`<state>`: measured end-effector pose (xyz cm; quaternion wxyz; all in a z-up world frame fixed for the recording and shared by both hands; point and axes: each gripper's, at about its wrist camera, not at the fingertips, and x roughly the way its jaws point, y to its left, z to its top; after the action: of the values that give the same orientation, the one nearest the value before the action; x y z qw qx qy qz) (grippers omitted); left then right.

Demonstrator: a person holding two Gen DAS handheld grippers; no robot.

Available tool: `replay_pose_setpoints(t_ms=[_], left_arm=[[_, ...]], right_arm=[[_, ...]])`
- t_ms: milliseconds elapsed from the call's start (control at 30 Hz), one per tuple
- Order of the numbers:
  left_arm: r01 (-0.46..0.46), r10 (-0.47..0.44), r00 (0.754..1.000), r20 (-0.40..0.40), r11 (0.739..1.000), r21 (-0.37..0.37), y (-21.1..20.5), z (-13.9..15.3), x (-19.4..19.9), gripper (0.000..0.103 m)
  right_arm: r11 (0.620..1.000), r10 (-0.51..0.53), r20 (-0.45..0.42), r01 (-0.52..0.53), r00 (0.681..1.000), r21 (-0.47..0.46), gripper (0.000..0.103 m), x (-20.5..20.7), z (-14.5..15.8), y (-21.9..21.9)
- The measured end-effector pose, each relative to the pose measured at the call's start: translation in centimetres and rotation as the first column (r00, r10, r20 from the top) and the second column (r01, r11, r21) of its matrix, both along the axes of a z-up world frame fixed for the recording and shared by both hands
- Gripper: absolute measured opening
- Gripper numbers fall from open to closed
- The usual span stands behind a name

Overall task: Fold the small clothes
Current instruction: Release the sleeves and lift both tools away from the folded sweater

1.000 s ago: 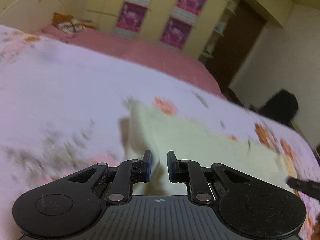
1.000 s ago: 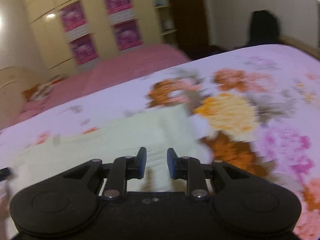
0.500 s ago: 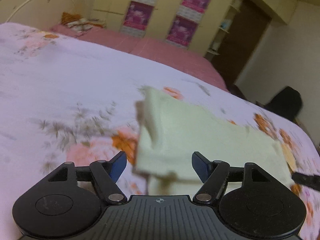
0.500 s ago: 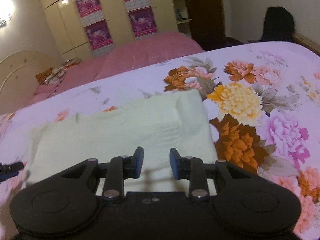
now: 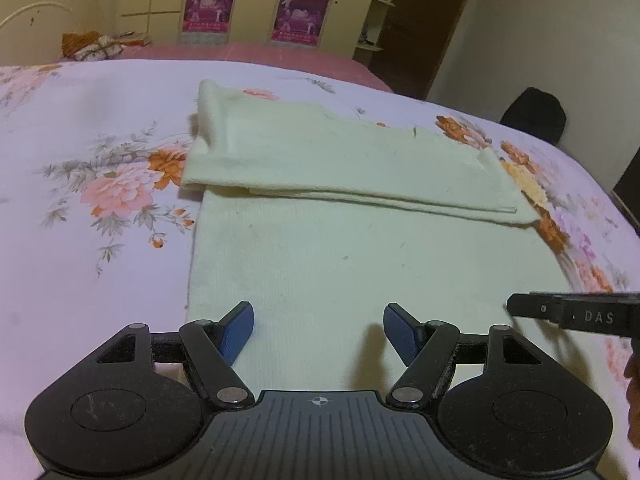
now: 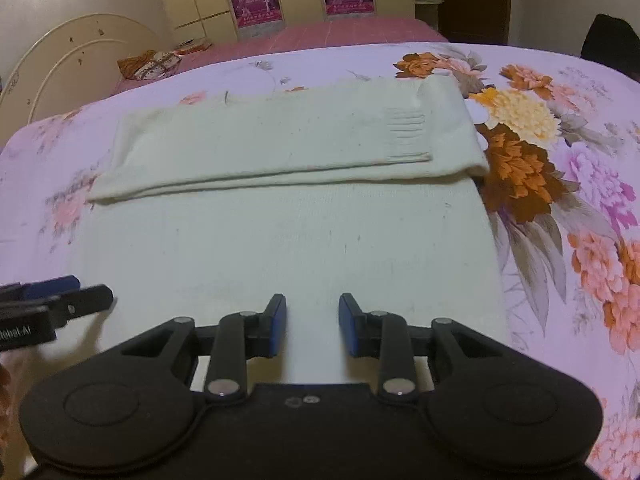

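Note:
A cream knitted garment (image 5: 340, 264) lies flat on the floral bedspread (image 5: 100, 240). Its far part is folded over toward me as a long flap (image 5: 340, 160), with a ribbed cuff (image 6: 404, 136) lying on top at the right. My left gripper (image 5: 319, 316) hovers over the garment's near left part, open wide, with nothing between its blue pads. My right gripper (image 6: 313, 308) hangs over the near right part (image 6: 280, 240), its jaws narrowly apart and gripping nothing. Each gripper's tip shows at the edge of the other's view: the right one (image 5: 560, 314) and the left one (image 6: 60, 300).
A pink-covered bed (image 6: 340, 32) with a patterned pillow (image 6: 152, 62) and a cream headboard (image 6: 60, 52) stands behind. Beyond it is a cream wardrobe with magenta posters (image 5: 208, 12). A dark chair (image 5: 534, 114) and a dark doorway (image 5: 420, 32) lie at the right.
The left jaws opened wide and let go of the cloth. Both grippers drew back toward the garment's near edge, and the folded flap settled flat.

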<state>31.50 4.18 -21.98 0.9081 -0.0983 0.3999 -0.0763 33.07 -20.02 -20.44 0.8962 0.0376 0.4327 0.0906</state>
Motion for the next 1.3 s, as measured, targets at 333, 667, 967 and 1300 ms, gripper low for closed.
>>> replay_pose_setpoints(t_ms=[333,667,967,1300], left_arm=[[-0.046,0.048,0.999,-0.023,0.996,0.080,-1.2,-0.5,-0.3,0.071],[-0.086,0.091,0.995,-0.031,0.987,0.135,-2.4,-0.2,-0.5,0.071],[-0.031,0.033,0.999,-0.016,0.994,0.107,-5.9,1.7,-4.1,0.071],[0.042,-0.035,0.999,-0.041,0.981,0.191,-7.1,0.6,-9.7,0.071]], right_arm=[[0.998,-0.039,-0.017,0.039,0.999,-0.041,0.030,-1.6,-0.1,-2.6],[0.998,-0.036,-0.016,0.035,0.999,-0.043,0.030,-2.7,0.2,-5.2],[0.997,0.075,0.032,-0.075,0.997,0.000,0.032,-4.9,2.1,-3.9],[0.970,0.243,-0.011,-0.243,0.970,0.006,0.031,-9.4,0.9,0.6]])
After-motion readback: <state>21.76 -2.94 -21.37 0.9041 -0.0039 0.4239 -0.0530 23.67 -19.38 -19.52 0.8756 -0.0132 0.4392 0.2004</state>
